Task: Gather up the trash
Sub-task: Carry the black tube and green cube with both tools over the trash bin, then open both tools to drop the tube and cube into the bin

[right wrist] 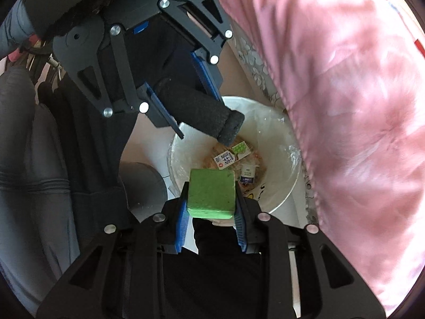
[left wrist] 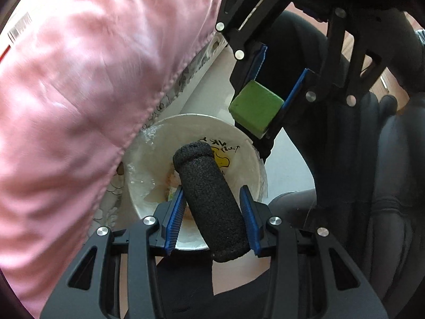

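Several wrappers lie inside the plastic-lined white bin.

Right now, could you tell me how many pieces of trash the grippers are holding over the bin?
2: a black foam roll in the left gripper, and a green block in the right gripper, both above the white bin.

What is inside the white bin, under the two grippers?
Inside the white bin, lined with clear plastic, lie small printed cartons and wrappers. The green block and black foam cylinder cover part of the bottom, so the rest cannot be seen.
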Motion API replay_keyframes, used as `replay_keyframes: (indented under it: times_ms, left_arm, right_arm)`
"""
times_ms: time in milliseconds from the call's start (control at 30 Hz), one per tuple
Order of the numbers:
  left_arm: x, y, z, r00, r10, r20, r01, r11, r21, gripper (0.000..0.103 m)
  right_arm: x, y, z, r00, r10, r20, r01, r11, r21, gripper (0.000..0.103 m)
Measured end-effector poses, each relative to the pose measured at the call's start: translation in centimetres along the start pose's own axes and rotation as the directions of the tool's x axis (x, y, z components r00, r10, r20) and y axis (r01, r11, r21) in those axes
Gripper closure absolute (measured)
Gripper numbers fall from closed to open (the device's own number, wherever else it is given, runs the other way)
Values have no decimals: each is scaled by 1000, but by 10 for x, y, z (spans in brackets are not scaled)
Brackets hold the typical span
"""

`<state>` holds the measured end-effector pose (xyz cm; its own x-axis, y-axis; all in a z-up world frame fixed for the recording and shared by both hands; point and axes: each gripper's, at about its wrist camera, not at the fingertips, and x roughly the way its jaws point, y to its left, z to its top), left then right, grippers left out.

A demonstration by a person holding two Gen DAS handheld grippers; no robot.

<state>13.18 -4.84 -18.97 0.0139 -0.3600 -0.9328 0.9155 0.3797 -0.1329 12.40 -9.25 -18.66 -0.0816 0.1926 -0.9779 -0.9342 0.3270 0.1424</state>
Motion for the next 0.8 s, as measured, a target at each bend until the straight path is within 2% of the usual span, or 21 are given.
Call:
replay_keyframes:
  times_ms: [433, 533, 567, 600, 633, 667, 733, 767, 800]
  left_arm:
    - [46, 22, 3, 998, -37, -43, 33, 997, -74, 58]
    - [50, 24, -1, 998, -39, -48, 35, 996, -85, 54]
    - [50, 23, -2, 998, -34, -49, 30, 996, -84, 47]
    - [51, 22, -3, 998, -35, -50, 31, 996, -84, 42]
    - [53, 20, -3, 998, -37, -49, 32, 996, -86, 33]
    - [54, 19, -4, 998, -32, -48, 28, 996, -88, 28]
    - [54, 19, -4, 999, -27, -47, 22, 995, -97, 21]
    - [54, 18, -4, 999, -18, -47, 13, 995, -99, 18]
    - [53, 20, -3, 999, -13, -47, 8, 995, -101, 17]
  right_arm:
    - [38, -40, 4, 998, 59, -35, -57, 997, 57, 72]
    - [44, -47, 5, 997, 66, -41, -63, 996, 68, 71]
    - [43, -48, 6, 997, 63, -34, -60, 996, 72, 61]
    - [40, -49, 7, 998, 56, -24, -54, 996, 77, 40]
    - [38, -50, 8, 999, 41, -7, -40, 996, 85, 33]
    - [34, -51, 6, 999, 34, -2, -34, 996, 85, 28]
    - [29, -51, 7, 999, 25, 20, -27, 996, 84, 27]
    - [25, -51, 6, 1000, 15, 26, -17, 996, 87, 21]
    - [24, -50, 5, 1000, -11, 26, 9, 996, 85, 20]
